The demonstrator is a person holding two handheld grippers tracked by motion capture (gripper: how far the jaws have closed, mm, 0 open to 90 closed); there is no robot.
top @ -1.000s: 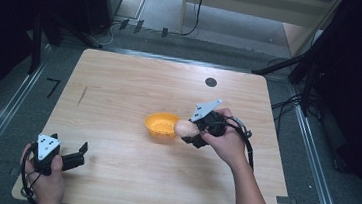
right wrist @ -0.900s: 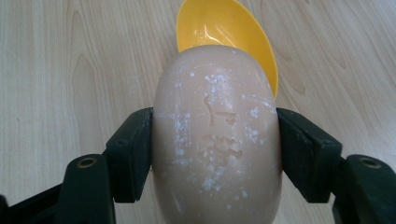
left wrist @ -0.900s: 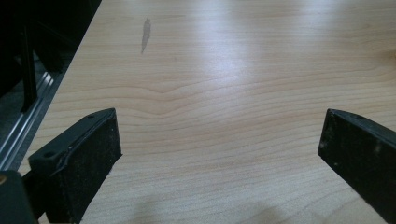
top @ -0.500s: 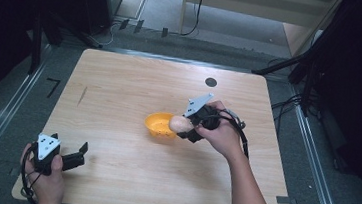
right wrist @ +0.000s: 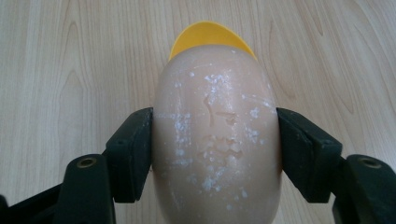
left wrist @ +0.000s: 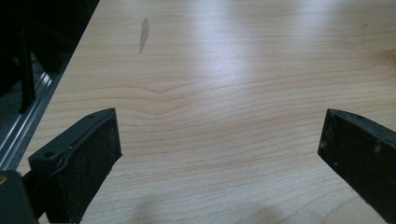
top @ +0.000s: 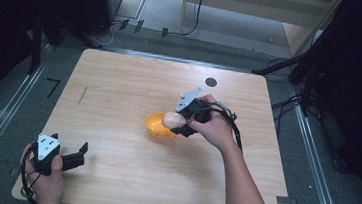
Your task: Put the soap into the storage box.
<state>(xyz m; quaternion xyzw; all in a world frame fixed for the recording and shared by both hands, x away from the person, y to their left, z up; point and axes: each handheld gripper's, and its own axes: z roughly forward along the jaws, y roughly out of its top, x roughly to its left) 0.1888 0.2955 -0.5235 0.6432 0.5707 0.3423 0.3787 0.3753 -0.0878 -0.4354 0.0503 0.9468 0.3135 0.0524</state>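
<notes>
Count of things on the pale wooden tabletop (top: pixel 119 91)

One shallow orange plastic bowl (top: pixel 156 126), one smooth beige egg-shaped object (top: pixel 171 119) speckled with white, two black two-jawed tools: the left tool (top: pixel 83 149) and the right tool (top: pixel 179 123). One small round black mark (top: pixel 211 82).

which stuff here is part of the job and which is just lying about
In the job:
- pale beige egg-shaped object
- orange plastic bowl
- right gripper, shut on the egg

Lying about:
- left gripper, open and idle
- black round mark on the wooden table
</notes>
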